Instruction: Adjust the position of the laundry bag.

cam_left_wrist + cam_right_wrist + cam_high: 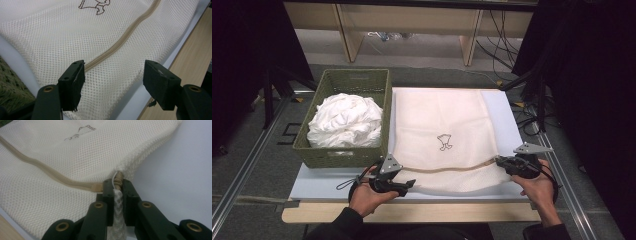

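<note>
Nearest to us, our left gripper rests at the near left edge of the mesh bag, its jaws standing wide apart and pressing on nothing; in the left gripper view the mesh and the start of the zip lie between and beyond the two black pads. At the near right, our right gripper has its jaws nearly closed and clamped on the zip pull and a bunch of mesh at the bag's corner. The bag lies flat on the white board, its zip running across the near part, a small dark emblem near its middle. The board sits on a wooden table, whose pale edge shows just in front of our hands. Just left of the bag, touching the board's left part, stands a green woven basket heaped with crumpled white cloth; nothing lies between it and the bag. Beyond, grey carpet, loose cables and the legs of a wooden bench close the scene, with dark curtains at either side.
</note>
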`<state>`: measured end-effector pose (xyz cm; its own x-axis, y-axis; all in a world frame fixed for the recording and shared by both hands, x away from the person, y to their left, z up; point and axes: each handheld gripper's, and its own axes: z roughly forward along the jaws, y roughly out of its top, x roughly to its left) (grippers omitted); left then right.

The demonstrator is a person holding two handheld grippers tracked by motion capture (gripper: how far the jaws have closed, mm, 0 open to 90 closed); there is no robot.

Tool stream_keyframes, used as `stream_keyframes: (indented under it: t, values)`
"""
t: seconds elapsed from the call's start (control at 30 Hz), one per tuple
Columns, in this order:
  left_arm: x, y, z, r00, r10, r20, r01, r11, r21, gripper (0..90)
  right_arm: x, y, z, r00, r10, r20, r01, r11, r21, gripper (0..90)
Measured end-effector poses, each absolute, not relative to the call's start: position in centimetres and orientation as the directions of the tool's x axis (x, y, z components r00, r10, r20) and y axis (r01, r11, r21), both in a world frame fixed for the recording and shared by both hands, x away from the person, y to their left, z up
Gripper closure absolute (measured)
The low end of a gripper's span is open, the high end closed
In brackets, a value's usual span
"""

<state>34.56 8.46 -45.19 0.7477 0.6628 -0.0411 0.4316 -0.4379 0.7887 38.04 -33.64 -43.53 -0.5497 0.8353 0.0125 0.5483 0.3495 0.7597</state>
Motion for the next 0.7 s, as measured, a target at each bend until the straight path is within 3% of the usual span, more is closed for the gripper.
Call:
stream_keyframes:
  t: [0.5, 0.63, 0.7]
  values:
    - [34.66, 8.27, -45.07, 0.749, 0.660, -0.049, 0.432, -0.432, 0.791, 33.7, 38.66, -32.94, -43.07, -0.602, 0.799, -0.006, 0.520, 0.397, 0.756, 83.8]
    - [34.98, 8.11, -45.07, 0.754, 0.655, -0.046, 0.425, -0.434, 0.794, 33.6, 38.48, -32.57, -42.67, -0.579, 0.815, 0.005, 0.538, 0.378, 0.754, 83.8]
    - [35.11, 8.01, -45.13, 0.760, 0.648, -0.046, 0.423, -0.440, 0.792, 33.6, 38.76, -32.67, -42.62, -0.598, 0.800, -0.034, 0.504, 0.409, 0.761, 83.9]
